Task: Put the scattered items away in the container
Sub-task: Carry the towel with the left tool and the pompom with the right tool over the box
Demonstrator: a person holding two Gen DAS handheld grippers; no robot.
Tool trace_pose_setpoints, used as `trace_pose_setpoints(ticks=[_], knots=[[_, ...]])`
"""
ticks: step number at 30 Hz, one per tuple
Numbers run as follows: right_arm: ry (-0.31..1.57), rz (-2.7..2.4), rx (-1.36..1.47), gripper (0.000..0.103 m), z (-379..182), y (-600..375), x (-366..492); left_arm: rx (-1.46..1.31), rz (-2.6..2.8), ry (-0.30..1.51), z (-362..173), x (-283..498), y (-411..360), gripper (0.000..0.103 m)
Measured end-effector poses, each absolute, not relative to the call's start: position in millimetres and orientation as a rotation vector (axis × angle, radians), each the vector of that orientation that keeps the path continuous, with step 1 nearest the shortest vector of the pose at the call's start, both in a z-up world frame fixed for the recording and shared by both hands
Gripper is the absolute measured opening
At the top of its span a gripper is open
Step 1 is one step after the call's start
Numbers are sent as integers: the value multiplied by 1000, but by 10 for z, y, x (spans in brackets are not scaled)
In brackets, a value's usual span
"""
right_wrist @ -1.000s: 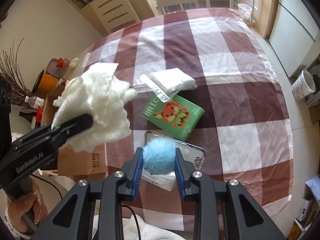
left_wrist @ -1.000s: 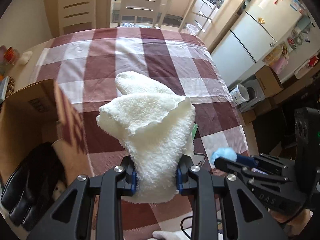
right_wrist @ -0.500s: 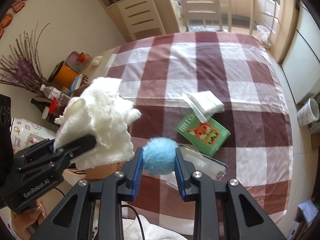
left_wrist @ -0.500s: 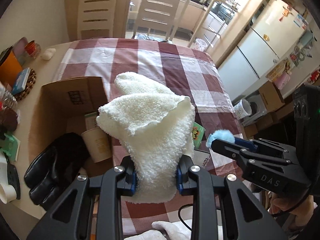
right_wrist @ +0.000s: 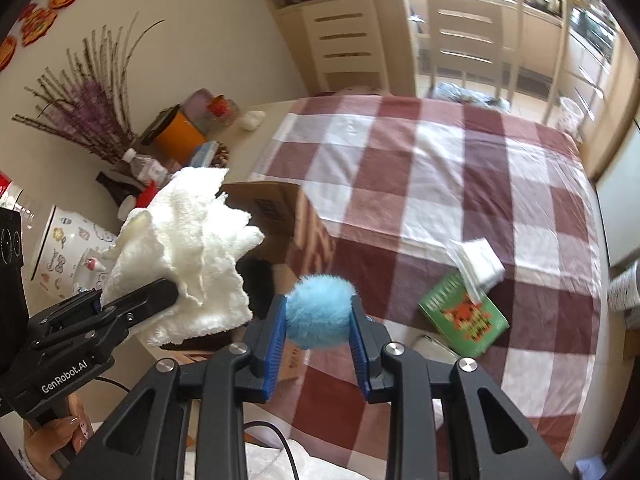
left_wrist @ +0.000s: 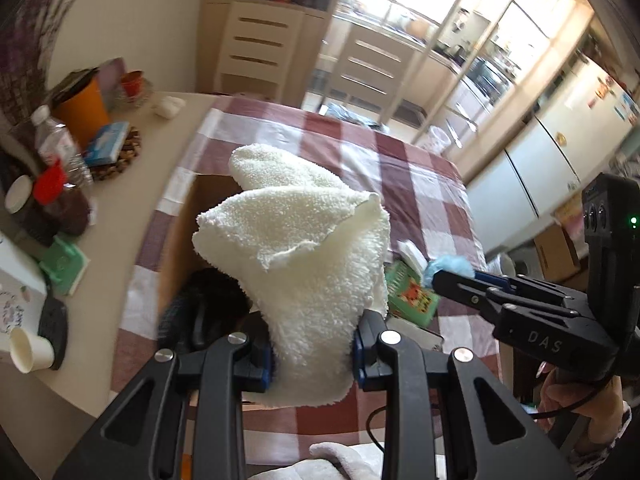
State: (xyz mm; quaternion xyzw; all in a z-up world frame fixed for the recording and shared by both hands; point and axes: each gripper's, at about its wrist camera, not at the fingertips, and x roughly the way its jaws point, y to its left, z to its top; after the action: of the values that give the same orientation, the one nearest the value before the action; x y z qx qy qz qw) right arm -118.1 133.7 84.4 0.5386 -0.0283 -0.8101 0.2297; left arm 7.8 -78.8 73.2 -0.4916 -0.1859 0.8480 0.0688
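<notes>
My left gripper (left_wrist: 313, 354) is shut on a fluffy white towel (left_wrist: 304, 256), held up over the open cardboard box (left_wrist: 180, 240); the towel also shows in the right wrist view (right_wrist: 188, 252). My right gripper (right_wrist: 319, 340) is shut on a blue pom-pom (right_wrist: 320, 310), held above the box's near right corner (right_wrist: 280, 208). A black item (left_wrist: 208, 300) lies inside the box. On the checked tablecloth lie a green box (right_wrist: 464, 314), a white packet (right_wrist: 478, 264) and a clear-cased item (right_wrist: 434, 346).
Left of the box stand a water bottle (left_wrist: 56, 148), an orange container (left_wrist: 82, 114), a paper cup (left_wrist: 30, 354), a patterned mug (right_wrist: 68, 252) and dried flowers (right_wrist: 88, 108). Chairs (right_wrist: 468, 40) stand at the table's far end. A fridge (left_wrist: 560, 140) is at right.
Both grippers have risen and moved left toward the box, carrying the towel and the pom-pom. The box now lies right under the towel.
</notes>
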Motion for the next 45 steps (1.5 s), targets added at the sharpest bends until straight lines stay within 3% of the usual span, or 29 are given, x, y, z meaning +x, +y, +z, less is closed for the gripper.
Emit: trace_pose_setpoints(ticks=[20, 45], knots=[[88, -2034, 1405, 30, 952, 275, -1198, -1549, 2642, -711, 594, 364, -1587, 29], [117, -1980, 1474, 32, 739, 123, -1284, -1642, 2523, -662, 296, 137, -1448, 29]])
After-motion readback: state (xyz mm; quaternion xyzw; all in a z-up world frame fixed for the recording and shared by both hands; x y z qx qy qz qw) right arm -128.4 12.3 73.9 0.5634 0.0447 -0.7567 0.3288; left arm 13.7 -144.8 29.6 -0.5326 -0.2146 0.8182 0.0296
